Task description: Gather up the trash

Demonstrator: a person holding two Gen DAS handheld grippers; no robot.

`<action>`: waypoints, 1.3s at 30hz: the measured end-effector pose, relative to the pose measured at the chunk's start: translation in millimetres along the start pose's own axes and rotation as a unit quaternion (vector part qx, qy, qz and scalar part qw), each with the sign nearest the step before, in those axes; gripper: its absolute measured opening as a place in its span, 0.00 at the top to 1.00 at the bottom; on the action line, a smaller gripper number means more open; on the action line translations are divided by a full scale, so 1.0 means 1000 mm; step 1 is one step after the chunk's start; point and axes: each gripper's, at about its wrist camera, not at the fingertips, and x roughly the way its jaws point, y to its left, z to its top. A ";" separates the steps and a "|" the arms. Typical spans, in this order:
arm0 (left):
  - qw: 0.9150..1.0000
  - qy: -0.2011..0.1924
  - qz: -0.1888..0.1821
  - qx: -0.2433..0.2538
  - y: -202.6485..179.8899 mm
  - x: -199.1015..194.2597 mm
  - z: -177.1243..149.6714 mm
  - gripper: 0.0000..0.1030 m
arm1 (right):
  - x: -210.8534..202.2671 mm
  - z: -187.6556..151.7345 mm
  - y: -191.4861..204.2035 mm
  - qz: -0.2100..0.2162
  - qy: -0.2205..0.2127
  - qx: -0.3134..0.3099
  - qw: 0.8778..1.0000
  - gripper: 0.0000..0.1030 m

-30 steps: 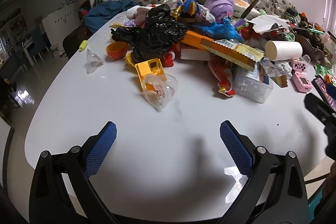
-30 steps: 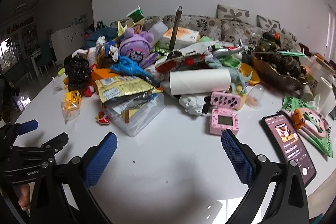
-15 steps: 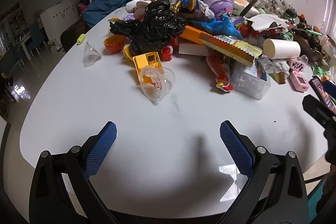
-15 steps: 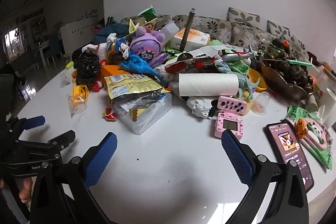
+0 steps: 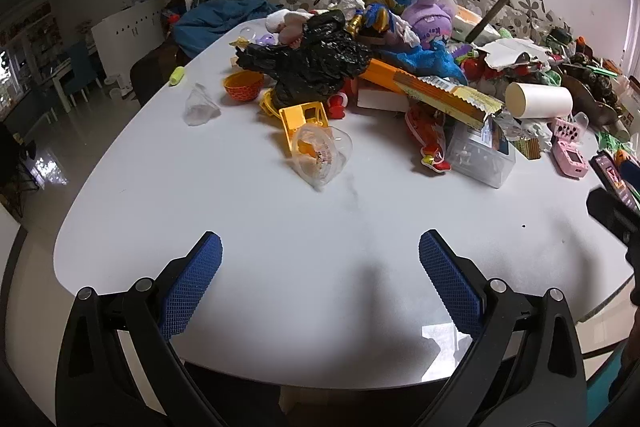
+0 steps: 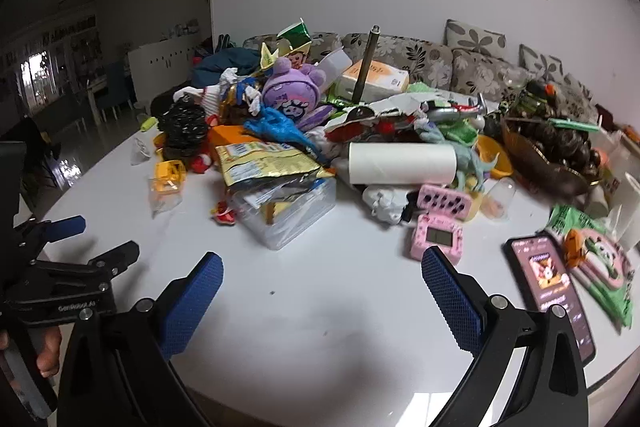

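Both tongs, left tongs (image 5: pixel 320 259) and right tongs (image 6: pixel 322 277), gape wide, empty, over worktop (image 5: pixel 248 227) near edge. Nothing collected yet; next reach toward crumpled clear cup (image 5: pixel 320 157).

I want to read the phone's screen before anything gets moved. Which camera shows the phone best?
The right wrist view: the phone lies face up on the white table, its lit screen nearly whole, one corner behind the right tongs. The left wrist view catches only a sliver at the frame's right edge.
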 end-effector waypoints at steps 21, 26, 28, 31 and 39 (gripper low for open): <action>1.000 0.004 -0.011 0.003 -0.006 0.012 0.014 0.06 | 0.037 0.024 -0.007 -0.067 -0.046 -0.239 0.968 0.05; 1.000 0.005 -0.014 0.007 -0.008 0.016 0.015 0.06 | 0.064 0.037 -0.023 -0.082 -0.031 -0.317 0.944 0.05; 1.000 0.000 -0.013 0.012 -0.011 0.018 0.017 0.06 | 0.074 0.041 -0.027 -0.089 -0.028 -0.337 0.937 0.05; 1.000 0.002 -0.018 0.008 -0.012 0.022 0.020 0.06 | 0.088 0.044 -0.028 -0.082 -0.017 -0.361 0.929 0.05; 1.000 0.014 -0.015 0.003 -0.009 0.032 0.021 0.06 | 0.119 0.047 -0.015 -0.050 -0.004 -0.408 0.912 0.05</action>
